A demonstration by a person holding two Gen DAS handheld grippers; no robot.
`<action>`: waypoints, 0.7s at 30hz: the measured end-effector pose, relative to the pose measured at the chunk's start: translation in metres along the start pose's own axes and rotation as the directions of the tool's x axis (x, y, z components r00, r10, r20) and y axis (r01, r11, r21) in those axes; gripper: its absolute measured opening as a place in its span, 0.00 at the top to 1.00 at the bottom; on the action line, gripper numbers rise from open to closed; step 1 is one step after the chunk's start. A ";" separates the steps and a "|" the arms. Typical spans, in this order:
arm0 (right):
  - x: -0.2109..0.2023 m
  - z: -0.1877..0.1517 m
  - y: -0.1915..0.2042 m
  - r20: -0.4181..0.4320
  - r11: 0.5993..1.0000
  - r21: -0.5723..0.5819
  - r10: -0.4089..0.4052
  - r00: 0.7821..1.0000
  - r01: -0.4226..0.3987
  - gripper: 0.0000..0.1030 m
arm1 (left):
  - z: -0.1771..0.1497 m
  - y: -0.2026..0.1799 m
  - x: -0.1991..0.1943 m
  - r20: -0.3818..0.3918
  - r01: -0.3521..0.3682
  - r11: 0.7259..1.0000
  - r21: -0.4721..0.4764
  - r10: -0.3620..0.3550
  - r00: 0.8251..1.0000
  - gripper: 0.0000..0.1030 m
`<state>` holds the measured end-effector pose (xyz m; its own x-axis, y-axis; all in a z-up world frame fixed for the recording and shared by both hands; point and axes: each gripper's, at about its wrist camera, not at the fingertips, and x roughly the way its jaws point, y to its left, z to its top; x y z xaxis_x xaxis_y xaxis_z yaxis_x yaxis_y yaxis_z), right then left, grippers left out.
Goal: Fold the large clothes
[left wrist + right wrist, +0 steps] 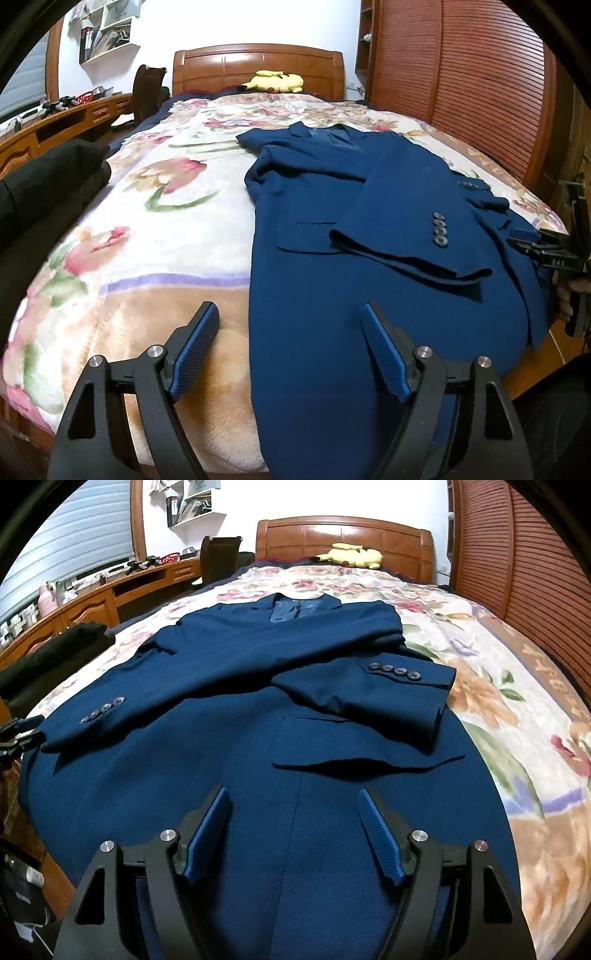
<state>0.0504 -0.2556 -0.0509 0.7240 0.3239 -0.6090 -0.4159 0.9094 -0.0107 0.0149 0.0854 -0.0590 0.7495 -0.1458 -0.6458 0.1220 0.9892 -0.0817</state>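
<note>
A dark blue suit jacket (332,206) lies flat on the floral blanket (147,221), collar toward the headboard, both sleeves folded across its front. It also shows in the right wrist view (258,709). My left gripper (290,312) is open and empty, hovering over the jacket's lower left edge near the bed's foot. My right gripper (295,797) is open and empty above the jacket's lower hem, near the front opening. The right gripper also shows at the right edge of the left wrist view (532,240). The left gripper shows at the left edge of the right wrist view (18,734).
A yellow plush toy (275,82) lies by the wooden headboard (258,62). A dark garment (48,177) lies at the bed's left side. A wooden desk (122,590) and chair (219,557) stand on the left; a slatted wardrobe (461,85) stands on the right.
</note>
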 end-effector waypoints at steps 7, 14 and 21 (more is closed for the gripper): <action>-0.003 -0.002 0.000 -0.012 1.000 0.031 0.005 1.000 -0.004 0.24 | 0.000 -0.002 0.003 0.004 -0.012 1.000 0.002 0.012 1.000 0.19; -0.011 -0.009 0.001 -0.007 1.000 0.011 0.009 1.000 -0.008 0.24 | -0.002 0.001 0.002 0.013 0.005 1.000 -0.005 -0.005 1.000 0.16; -0.021 -0.015 -0.002 -0.002 1.000 -0.009 -0.010 1.000 0.010 0.24 | -0.003 0.000 -0.002 0.006 -0.005 1.000 -0.002 0.005 1.000 0.16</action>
<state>0.0280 -0.2678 -0.0497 0.7272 0.3140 -0.6104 -0.4133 0.9103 -0.0240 0.0108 0.0856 -0.0601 0.7542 -0.1413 -0.6413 0.1173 0.9899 -0.0801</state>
